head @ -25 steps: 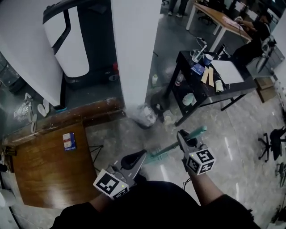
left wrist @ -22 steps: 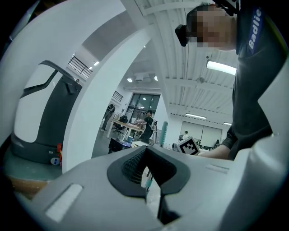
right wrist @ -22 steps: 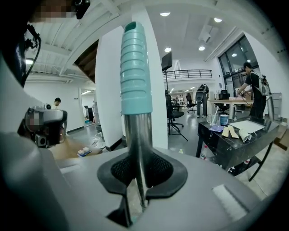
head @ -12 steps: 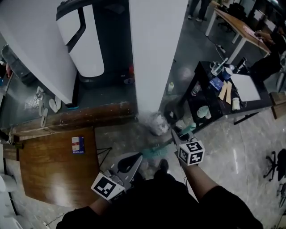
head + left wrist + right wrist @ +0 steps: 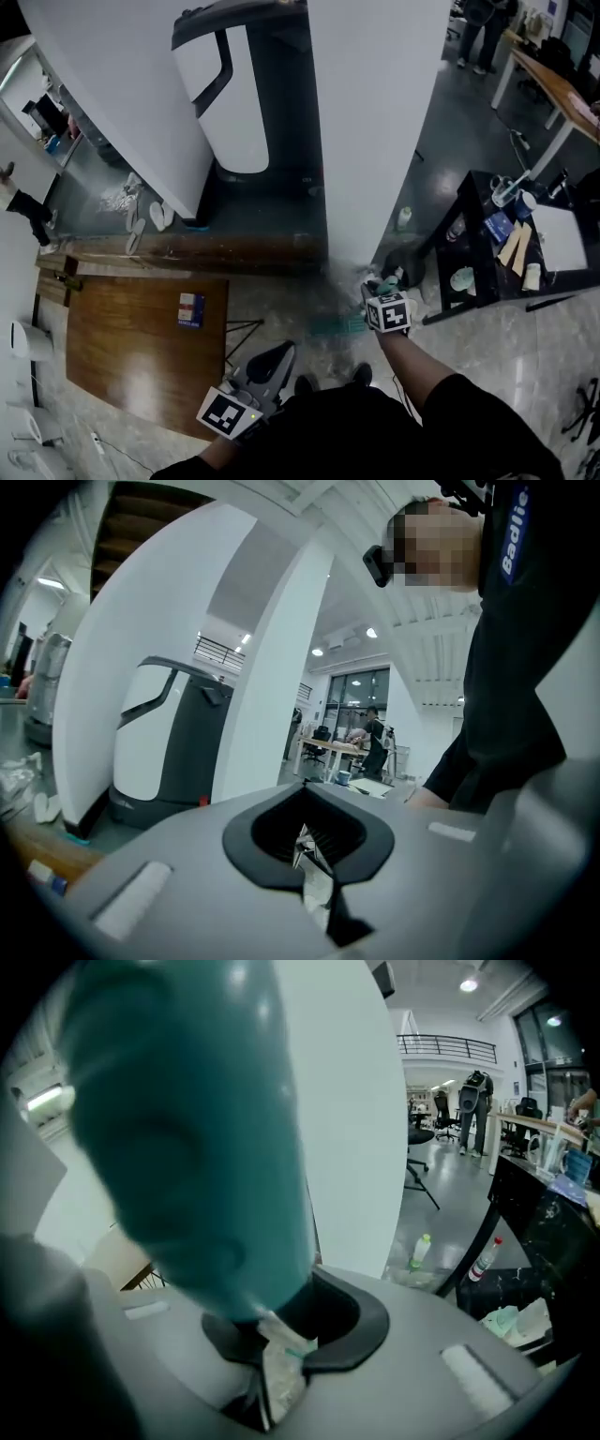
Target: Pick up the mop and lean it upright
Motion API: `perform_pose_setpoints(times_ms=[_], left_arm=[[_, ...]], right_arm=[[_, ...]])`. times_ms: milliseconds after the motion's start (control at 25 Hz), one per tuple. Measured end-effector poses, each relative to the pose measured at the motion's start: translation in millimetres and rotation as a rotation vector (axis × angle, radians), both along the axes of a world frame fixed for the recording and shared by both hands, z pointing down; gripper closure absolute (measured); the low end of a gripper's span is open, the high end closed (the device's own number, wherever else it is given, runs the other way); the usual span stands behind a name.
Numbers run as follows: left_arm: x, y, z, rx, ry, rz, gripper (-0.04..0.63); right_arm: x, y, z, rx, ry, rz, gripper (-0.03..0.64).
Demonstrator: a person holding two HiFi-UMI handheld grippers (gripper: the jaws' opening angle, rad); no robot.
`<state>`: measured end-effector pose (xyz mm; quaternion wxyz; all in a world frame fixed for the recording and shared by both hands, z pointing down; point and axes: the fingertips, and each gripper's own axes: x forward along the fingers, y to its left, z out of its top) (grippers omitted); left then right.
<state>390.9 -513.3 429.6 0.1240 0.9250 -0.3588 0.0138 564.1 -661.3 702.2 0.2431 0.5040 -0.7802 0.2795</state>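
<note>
mop (image 5: 336,326) before pillar (image 5: 375,122), table (image 5: 131,352) left

So the camera setup: the head cam sits up on my head and looks steeply down, so it takes in the floor, my own torso and both tools from well above. The cam on my left gripper (image 5: 279,354) looks about level along its jaws at the grey-and-white machine (image 5: 164,733). The one on my right gripper (image 5: 375,289) has the teal mop handle (image 5: 187,1129) right up against the lens, filling the left half. All three views catch the white pillar (image 5: 375,122). Head and right views share the black table (image 5: 478,248).
</note>
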Motion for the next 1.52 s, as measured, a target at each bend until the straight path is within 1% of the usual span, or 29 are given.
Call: perform_pose_setpoints(times_ms=[160,320,480,680,880,1040,1160,1360,1520], left_arm=[[-10.3,-3.1,9.3,-0.035,-0.01,-0.087,0.577],[-10.6,0.4,16.0,-0.053,-0.041,-0.118,0.577],[-18.7,4.7,19.5,-0.073,-0.056,-0.17,0.577],[-27.5,7.9,21.2,-0.086,-0.082,-0.21,0.577],[-37.4,8.9,24.7,-0.104,-0.096,-0.25,0.577],[-44.2,9.2,27.4,-0.117,-0.102,-0.266,0.577],[-44.3,10.2,32.0,-0.133,-0.106,-0.261,0.577],[-46.6,6.6,37.1,-0.151,-0.115,-0.254,0.577],[-49.1,6.4,38.4,-0.159,-0.119,-0.243,0.577]], right_arm=[[-8.4,-41.5,5.6,0.007,0.015,-0.048,0.561],[-8.4,-80.7,9.1,0.003,0.018,-0.046,0.561],[0.4,-110.7,15.4,-0.019,0.031,-0.038,0.561],[3.5,-145.9,24.3,-0.061,0.046,-0.063,0.56],[3.8,-174.7,32.4,-0.089,0.086,-0.08,0.56],[6.3,-190.9,37.4,-0.108,0.11,-0.07,0.56],[7.4,-199.9,40.7,-0.119,0.118,-0.064,0.56],[10.4,-210.7,43.3,-0.112,0.13,-0.051,0.557],[9.5,-210.9,45.3,-0.105,0.148,-0.07,0.557]])
